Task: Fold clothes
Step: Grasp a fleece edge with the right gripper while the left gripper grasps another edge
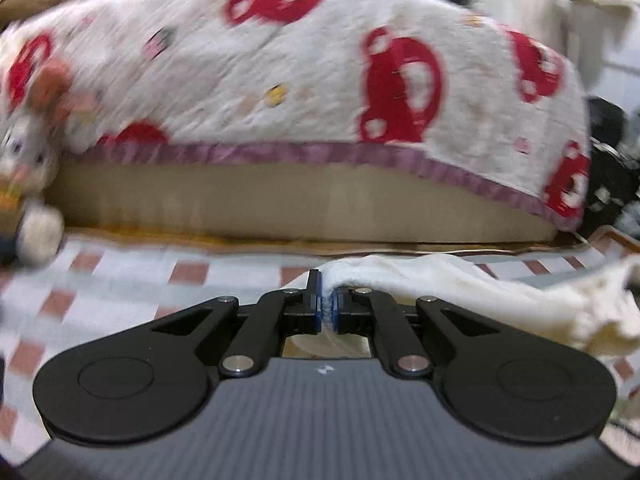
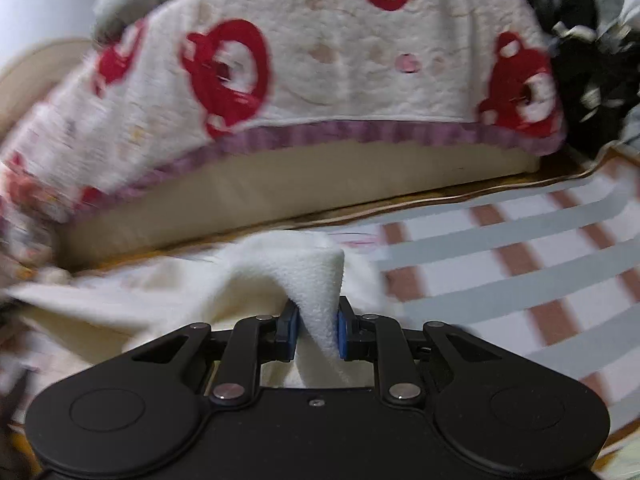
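A cream fleece garment (image 1: 480, 296) lies on the checked bedsheet (image 1: 120, 280) and stretches to the right of my left gripper (image 1: 329, 304). The left gripper is shut on a thin edge of this garment. In the right wrist view the same cream garment (image 2: 168, 296) spreads to the left, and a thick fold of it stands up between the blue pads. My right gripper (image 2: 318, 330) is shut on that fold. Both views are blurred by motion.
A white blanket with red bear prints and a purple hem (image 1: 320, 80) covers a beige cushion (image 1: 280, 204) just beyond the garment. A stuffed toy (image 1: 28, 160) sits at the left. Dark clothes (image 2: 592, 40) are piled at the right. The checked sheet (image 2: 520, 240) extends to the right.
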Demonstrator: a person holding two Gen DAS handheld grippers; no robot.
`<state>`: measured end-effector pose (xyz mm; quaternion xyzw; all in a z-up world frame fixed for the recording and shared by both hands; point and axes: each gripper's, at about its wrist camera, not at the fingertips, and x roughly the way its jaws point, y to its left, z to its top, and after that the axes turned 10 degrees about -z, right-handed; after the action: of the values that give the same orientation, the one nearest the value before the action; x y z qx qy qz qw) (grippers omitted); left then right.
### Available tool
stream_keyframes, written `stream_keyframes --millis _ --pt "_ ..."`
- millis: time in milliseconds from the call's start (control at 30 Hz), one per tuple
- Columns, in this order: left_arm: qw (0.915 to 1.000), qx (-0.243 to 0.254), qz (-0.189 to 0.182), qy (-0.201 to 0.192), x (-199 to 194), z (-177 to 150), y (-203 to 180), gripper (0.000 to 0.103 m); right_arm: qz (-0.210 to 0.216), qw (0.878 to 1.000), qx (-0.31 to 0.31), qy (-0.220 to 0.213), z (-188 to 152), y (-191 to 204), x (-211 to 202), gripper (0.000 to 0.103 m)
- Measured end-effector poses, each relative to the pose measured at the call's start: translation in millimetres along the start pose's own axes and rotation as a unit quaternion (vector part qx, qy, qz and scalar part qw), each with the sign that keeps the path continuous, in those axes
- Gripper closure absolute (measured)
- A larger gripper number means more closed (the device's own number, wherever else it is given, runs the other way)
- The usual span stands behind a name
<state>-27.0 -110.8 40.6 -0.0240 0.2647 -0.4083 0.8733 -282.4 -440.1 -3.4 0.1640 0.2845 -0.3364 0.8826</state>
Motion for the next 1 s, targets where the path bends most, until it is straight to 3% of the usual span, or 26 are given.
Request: stream_keyframes --millis 100,233,367,500,567,600,667,733,800,867,933,1000 --pt "0.9992 -0.035 0.008 0.019 10 -11 18 0.099 -0.069 0.997 -0.009 0.024 -14 -9 31 0.082" --pt "0.9989 -0.041 0.021 0.013 11 -17 30 0.099 -0.057 0.997 -0.01 0.046 -8 -15 53 0.082" --pt "0.9992 0.001 0.036 0.018 8 -4 27 0.099 -0.094 0.992 -0.086 -0.012 34 -20 59 0.084" --pt "0.9993 -0.022 -0.026 0.019 -5 4 21 0.099 -0.175 0.98 -0.031 -0.086 110 -68 54 0.086" --pt "0.998 -0.034 -0.05 0.019 -9 3 18 0.099 -0.238 0.964 0.019 -0.12 139 -96 50 0.091" --pt "0.997 -0.039 -0.063 0.022 -9 1 18 0.099 -0.282 0.949 0.024 -0.136 147 -106 52 0.087" --pt "0.9949 -0.056 -0.078 0.031 -3 -4 20 0.099 -0.34 0.936 -0.002 -0.097 152 -122 79 0.037" --pt "0.994 -0.064 -0.076 0.044 5 -10 21 0.099 -0.291 0.954 0.067 -0.011 135 -137 99 0.042" --pt "0.9948 -0.058 -0.067 0.05 10 -15 20 0.099 -0.177 0.979 0.096 0.023 105 -124 98 0.043" --pt "0.9955 -0.055 -0.061 0.047 12 -17 21 0.099 -0.082 0.991 0.088 0.06 73 -96 95 0.043" --pt "0.9954 -0.064 -0.058 0.04 14 -17 25 0.099 0.02 0.993 0.06 0.096 41 -57 83 0.043" --pt "0.9955 -0.071 -0.055 0.03 16 -15 28 0.099 0.119 0.981 0.032 0.15 10 -19 73 0.043"
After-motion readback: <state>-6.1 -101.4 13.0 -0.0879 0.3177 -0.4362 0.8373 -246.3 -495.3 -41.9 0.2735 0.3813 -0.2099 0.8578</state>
